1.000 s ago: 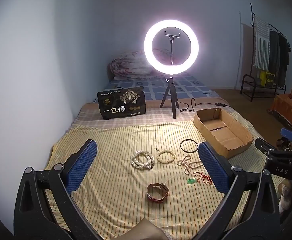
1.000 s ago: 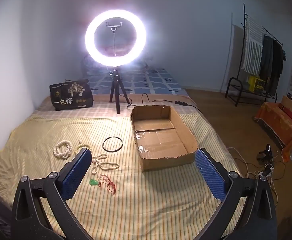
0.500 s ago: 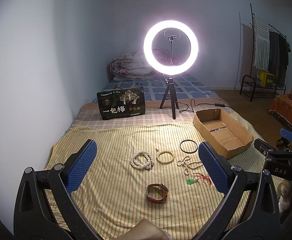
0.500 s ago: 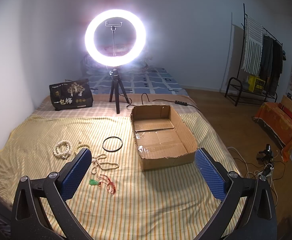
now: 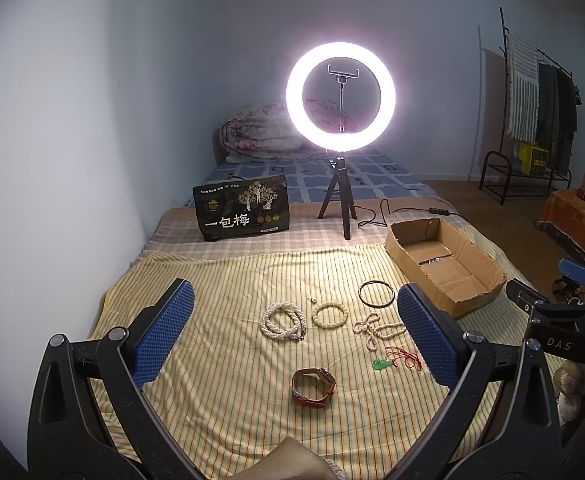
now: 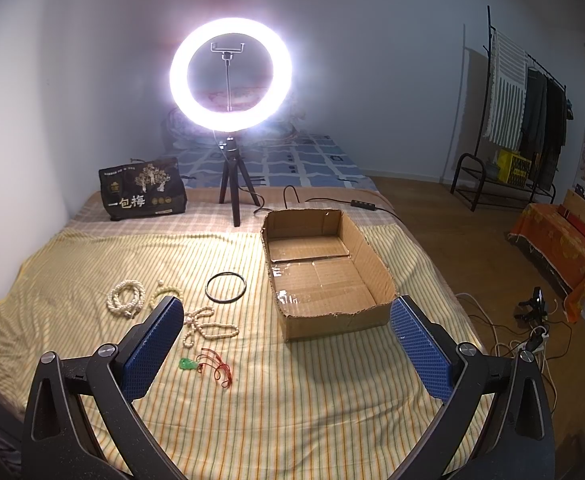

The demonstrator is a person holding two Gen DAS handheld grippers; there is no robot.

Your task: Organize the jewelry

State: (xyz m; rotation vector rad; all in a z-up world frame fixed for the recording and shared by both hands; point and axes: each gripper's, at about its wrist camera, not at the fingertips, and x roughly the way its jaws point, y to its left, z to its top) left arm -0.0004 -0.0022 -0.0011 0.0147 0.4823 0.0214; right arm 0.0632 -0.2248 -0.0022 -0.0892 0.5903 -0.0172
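Observation:
Several jewelry pieces lie on the yellow striped bedspread point(image 5: 220, 280): a white pearl necklace point(image 5: 282, 321), a pale bead bracelet point(image 5: 329, 314), a black ring point(image 5: 376, 294), a cream bead strand point(image 5: 376, 330), a green pendant on red cord point(image 5: 384, 363) and a brown leather watch point(image 5: 313, 386). An open empty cardboard box point(image 6: 324, 268) sits to their right. My left gripper point(image 5: 294, 334) is open and empty above the jewelry. My right gripper point(image 6: 286, 344) is open and empty, held before the box; the necklace point(image 6: 126, 298), ring point(image 6: 225, 287), strand point(image 6: 208, 326) and pendant point(image 6: 188, 364) show left of it.
A lit ring light on a tripod point(image 6: 230, 76) stands behind the bedspread with its cable point(image 6: 332, 202) trailing right. A black printed bag point(image 5: 242, 209) stands at back left. A folded quilt point(image 5: 260, 136) lies by the wall. A clothes rack point(image 6: 520, 120) and floor cables point(image 6: 524, 336) are to the right.
Both grippers have barely moved; the views shifted only very slightly. Nothing was picked up or released.

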